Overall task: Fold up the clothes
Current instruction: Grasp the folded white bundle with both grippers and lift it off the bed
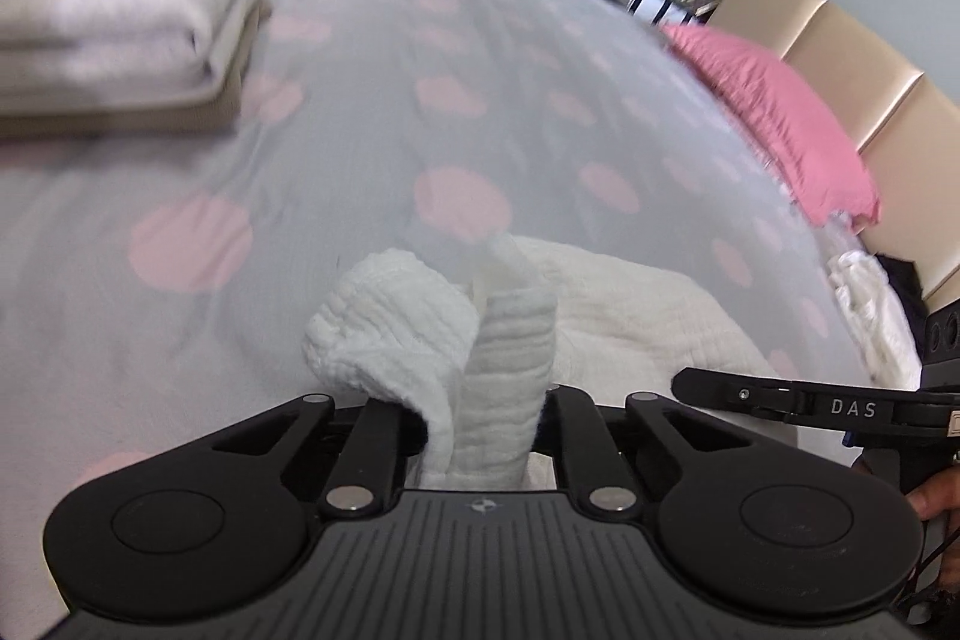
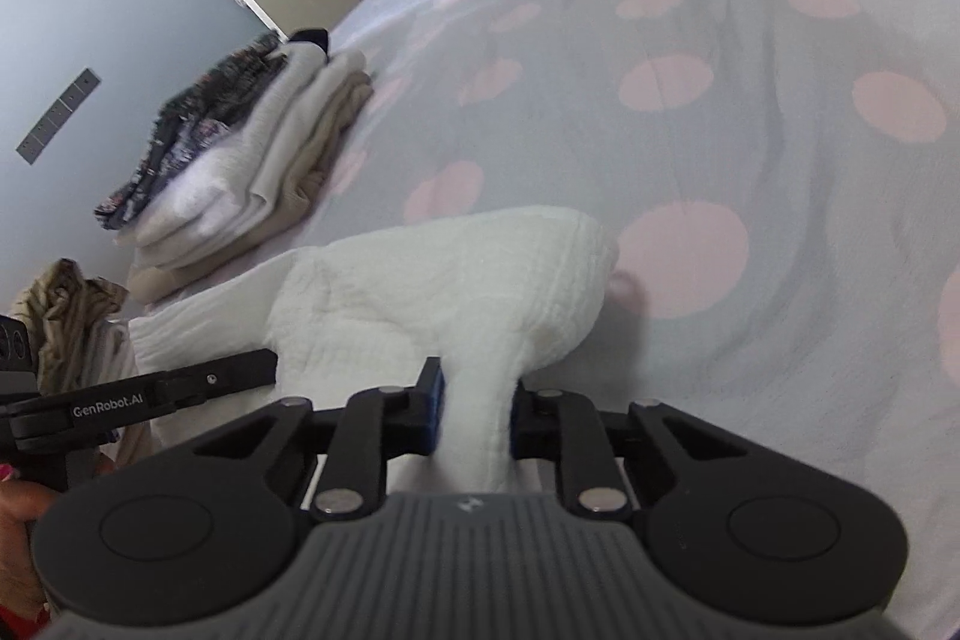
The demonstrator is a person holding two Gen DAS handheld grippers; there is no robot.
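Near folded stack (image 2: 240, 148), on dotted bedspread (image 1: 480, 112): white garment (image 2: 432, 280) bunched, partly lifted. My left gripper (image 1: 480, 424) pinched tight on thick gathered fabric; my right gripper (image 2: 477, 418) clamped on another bunch of same piece. Grips sit close together. Risk: thick wad slips from narrow pinch, edge drops, fold goes crooked. Uneven pull between hands could twist cloth. Pink pillow (image 1: 780, 112) well beyond stack, no obstacle.
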